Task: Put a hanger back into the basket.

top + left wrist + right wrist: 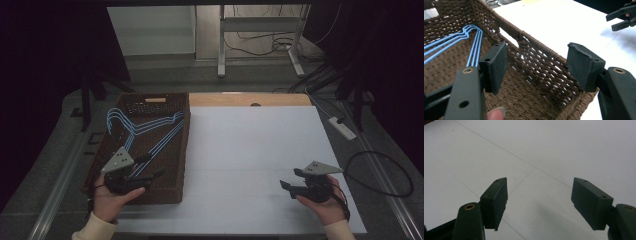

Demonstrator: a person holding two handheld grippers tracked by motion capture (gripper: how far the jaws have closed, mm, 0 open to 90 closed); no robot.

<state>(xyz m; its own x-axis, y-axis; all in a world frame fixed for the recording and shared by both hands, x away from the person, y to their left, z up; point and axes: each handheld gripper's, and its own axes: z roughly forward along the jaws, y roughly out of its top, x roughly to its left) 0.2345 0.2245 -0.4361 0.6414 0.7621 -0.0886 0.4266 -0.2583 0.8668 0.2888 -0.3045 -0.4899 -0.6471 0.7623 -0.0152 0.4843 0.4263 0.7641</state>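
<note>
High view: the brown woven basket [176, 150] sits at the left of the white table [250, 150]. Blue wire hangers [145, 131] lie stacked inside it, hooks toward the upper left of the frame. The left gripper [150, 176] hangs over the near end of the basket, lower left of the frame, jaws apart w/ nothing between them. The right gripper [289, 179] rests low at the lower right, over bare table, well apart from the basket, jaws apart too, empty.

Left gripper view: the two black pads stand wide. Between them you see the basket's wall [541, 65] and floor, no hanger. The hangers [472, 46] are in the upper left of the frame, near the left pad but not touching it. The right gripper [624, 18] shows far off in the upper right corner.

Right gripper view: pads wide apart over plain white table [549, 150], nothing to grab.

Handling, my guess: the hangers look thin, light & stiff, smooth wire that may slip in the pads. They lie tight together, so more than one may come up at once & tangle. Best grab spot is prob. the straight bars near the left gripper, not the curled hooks.

The high view gives the whole stack & both hands; the left gripper view gives the close gap betw. pad & wire.
</note>
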